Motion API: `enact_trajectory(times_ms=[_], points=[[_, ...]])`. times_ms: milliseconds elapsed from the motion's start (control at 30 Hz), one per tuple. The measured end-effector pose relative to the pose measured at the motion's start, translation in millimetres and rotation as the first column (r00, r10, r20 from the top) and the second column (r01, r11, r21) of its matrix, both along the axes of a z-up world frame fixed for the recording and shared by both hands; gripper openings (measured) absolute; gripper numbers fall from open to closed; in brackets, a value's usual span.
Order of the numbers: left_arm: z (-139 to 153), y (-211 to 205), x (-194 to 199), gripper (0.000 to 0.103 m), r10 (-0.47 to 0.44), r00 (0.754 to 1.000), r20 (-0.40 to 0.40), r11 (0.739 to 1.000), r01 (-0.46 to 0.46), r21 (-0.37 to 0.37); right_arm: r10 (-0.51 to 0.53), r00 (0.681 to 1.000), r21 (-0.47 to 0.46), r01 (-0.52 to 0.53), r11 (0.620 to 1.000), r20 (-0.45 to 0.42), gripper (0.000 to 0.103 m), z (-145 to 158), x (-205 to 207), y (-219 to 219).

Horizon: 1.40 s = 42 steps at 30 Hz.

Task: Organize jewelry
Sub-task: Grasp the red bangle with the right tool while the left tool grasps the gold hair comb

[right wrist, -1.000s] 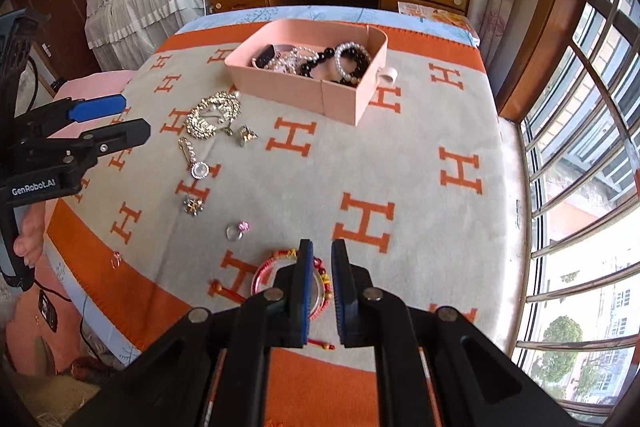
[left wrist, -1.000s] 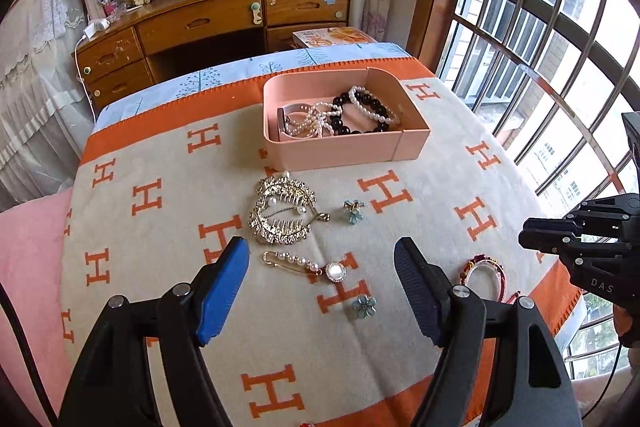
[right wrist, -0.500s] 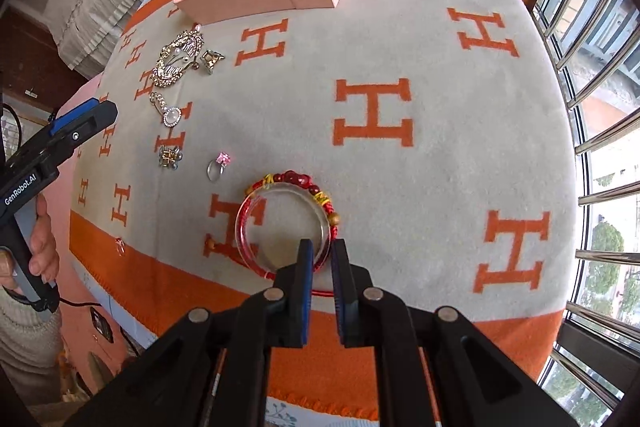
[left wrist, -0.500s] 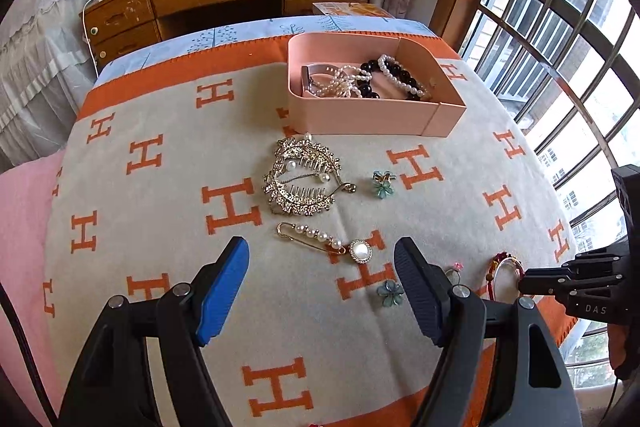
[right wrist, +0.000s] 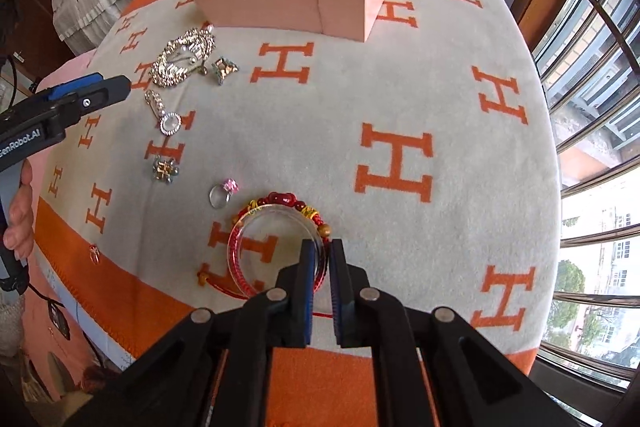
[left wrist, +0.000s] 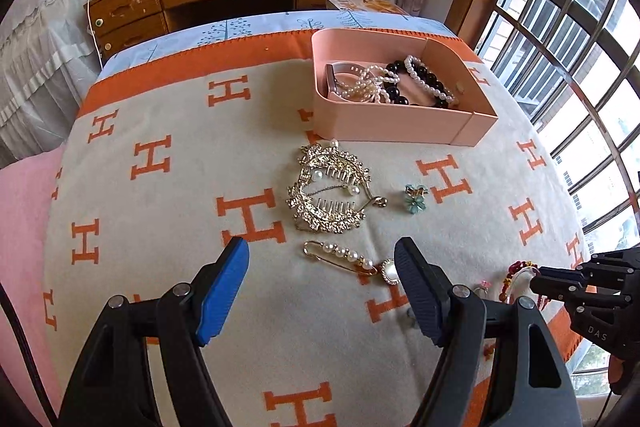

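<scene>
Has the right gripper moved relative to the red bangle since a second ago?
Yes. The right gripper has come down onto the red bangle, its near rim now between shut fingers.

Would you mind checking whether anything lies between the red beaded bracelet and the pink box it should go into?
Nothing visible does. In the right wrist view, only bare H-patterned blanket lies between the red beaded bracelet and the pink box. The other jewelry lies off to the left, and the box top is open.

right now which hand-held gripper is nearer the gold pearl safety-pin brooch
Left. The left hand-held gripper hangs open right over the gold pearl safety-pin brooch. The right hand-held gripper is off at the red beaded bracelet near the blanket's edge.
</scene>
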<state>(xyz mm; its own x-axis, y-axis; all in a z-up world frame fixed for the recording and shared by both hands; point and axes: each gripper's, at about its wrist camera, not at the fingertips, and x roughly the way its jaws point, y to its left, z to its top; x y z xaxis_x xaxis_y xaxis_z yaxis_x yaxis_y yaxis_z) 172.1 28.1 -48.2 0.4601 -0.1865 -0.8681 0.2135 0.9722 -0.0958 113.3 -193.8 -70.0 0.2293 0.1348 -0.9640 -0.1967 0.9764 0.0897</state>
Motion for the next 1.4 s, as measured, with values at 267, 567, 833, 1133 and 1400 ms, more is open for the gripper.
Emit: enact_trajectory(times_ms=[267, 567, 833, 1133, 1400], points=[[-12, 7, 45, 0.068, 0.045, 0.997, -0.06, 0.999, -0.047, -0.026, -0.102, 0.992, 0.143, 0.091, 0.986, 0.075, 0.007, 29, 22, -23], [-29, 1, 78, 0.031, 0.034, 0.989, -0.145, 0.999, -0.038, -0.023, -0.125, 0.991, 0.194, 0.115, 0.974, 0.042, 0.007, 18, 34, -26], [-38, -5, 88, 0.023, 0.019, 0.986, -0.165, 1.0, -0.015, 0.026, -0.129, 0.991, 0.212, 0.121, 0.97, 0.026, 0.007, 12, 36, -29], [-43, -5, 90, 0.011, 0.045, 0.986, -0.158, 0.999, -0.041, 0.028, -0.129, 0.991, 0.227, 0.118, 0.967, 0.034, 0.007, 17, 35, -29], [-7, 1, 72, 0.008, 0.037, 0.994, -0.103, 0.999, -0.038, -0.004, -0.13, 0.987, 0.244, 0.103, 0.964, 0.099, 0.007, 44, 39, -30]])
